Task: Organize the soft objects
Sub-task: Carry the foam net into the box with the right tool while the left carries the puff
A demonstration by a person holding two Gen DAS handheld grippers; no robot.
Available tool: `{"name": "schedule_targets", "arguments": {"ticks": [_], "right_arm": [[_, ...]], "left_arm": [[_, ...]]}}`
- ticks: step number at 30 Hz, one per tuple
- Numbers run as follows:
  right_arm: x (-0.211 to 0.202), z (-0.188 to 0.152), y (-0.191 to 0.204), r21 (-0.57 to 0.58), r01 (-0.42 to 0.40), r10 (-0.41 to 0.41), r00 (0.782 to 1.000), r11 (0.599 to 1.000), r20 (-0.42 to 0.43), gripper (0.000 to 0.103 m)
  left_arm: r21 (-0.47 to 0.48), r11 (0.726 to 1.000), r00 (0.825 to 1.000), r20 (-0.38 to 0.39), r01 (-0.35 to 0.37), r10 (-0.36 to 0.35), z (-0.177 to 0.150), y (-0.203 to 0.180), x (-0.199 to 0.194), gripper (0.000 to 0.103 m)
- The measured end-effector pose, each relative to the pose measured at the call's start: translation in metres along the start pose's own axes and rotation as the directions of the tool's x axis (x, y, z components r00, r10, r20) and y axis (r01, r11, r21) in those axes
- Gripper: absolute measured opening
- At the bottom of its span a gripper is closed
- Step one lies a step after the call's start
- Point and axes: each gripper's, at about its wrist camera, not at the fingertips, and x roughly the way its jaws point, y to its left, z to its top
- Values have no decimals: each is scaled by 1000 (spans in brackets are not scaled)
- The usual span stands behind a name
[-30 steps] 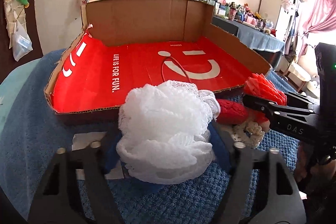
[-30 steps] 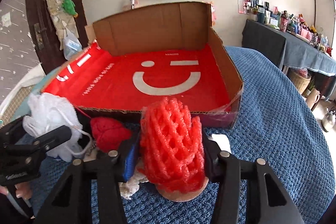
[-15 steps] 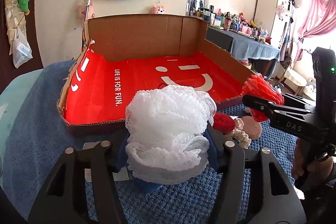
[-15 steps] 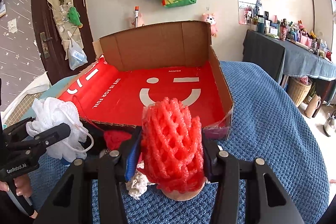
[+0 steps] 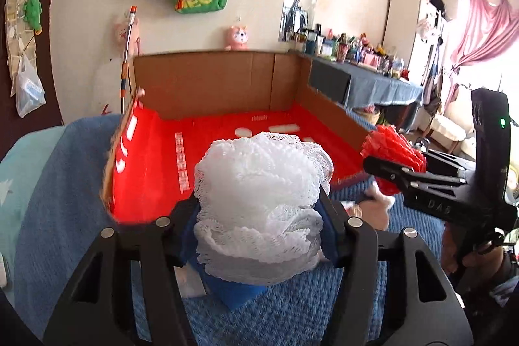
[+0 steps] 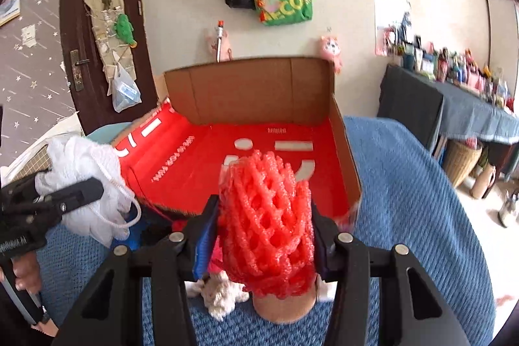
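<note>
A fluffy white mesh bath pouf [image 5: 259, 209] sits pinched between the left gripper's [image 5: 259, 232] jaws, held above the blue knitted blanket [image 5: 65, 200]. At three o'clock, the right gripper [image 6: 264, 235] squeezes a red foam net sleeve [image 6: 266, 226]. At twelve o'clock lies the open, red-lined cardboard box [image 5: 207, 89].

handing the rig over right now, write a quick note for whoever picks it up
Left tongs: shut on the white mesh bath pouf, held above the blue blanket.
Right tongs: shut on the red foam fruit net, also held off the blanket.
Cardboard box with red lining: open just ahead; nothing seen in the visible part.
Done: both items picked up.
Left: put both in the box, then collect the cream knitted piece and other small soft things below the right tongs.
</note>
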Motion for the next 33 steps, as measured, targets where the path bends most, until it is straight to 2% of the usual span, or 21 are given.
{"name": "schedule_targets", "arguments": {"ticks": [4, 8, 12, 15, 18, 22, 26, 33], "right_arm": [[5, 27, 3, -37, -23, 24, 999, 999, 33, 52], [25, 64, 2, -73, -41, 44, 999, 996, 32, 52], [67, 103, -4, -70, -95, 92, 995, 993, -46, 53], [104, 124, -11, -38, -103, 99, 989, 994, -106, 53], [141, 139, -18, 9, -105, 105, 980, 994, -170, 53], [188, 147, -26, 53, -91, 102, 961, 994, -259, 53], [222, 148, -31, 49, -47, 60, 946, 998, -319, 53], [264, 143, -34, 23, -3, 13, 910, 1000, -415, 53]], "left_arm": [[-8, 999, 999, 18, 33, -33, 29, 11, 5, 57], [27, 1000, 1000, 19, 8, -8, 58, 19, 24, 57], [51, 999, 1000, -16, 4, -3, 91, 30, 60, 57], [48, 999, 998, -63, 6, -3, 109, 37, 93, 57], [49, 998, 995, -94, -32, 36, 118, 44, 125, 57], [41, 998, 985, -165, -51, 57, 121, 52, 171, 57], [55, 994, 974, -202, -91, 100, 121, 61, 206, 57], [30, 993, 957, -265, -112, 116, 118, 71, 244, 57]]}}
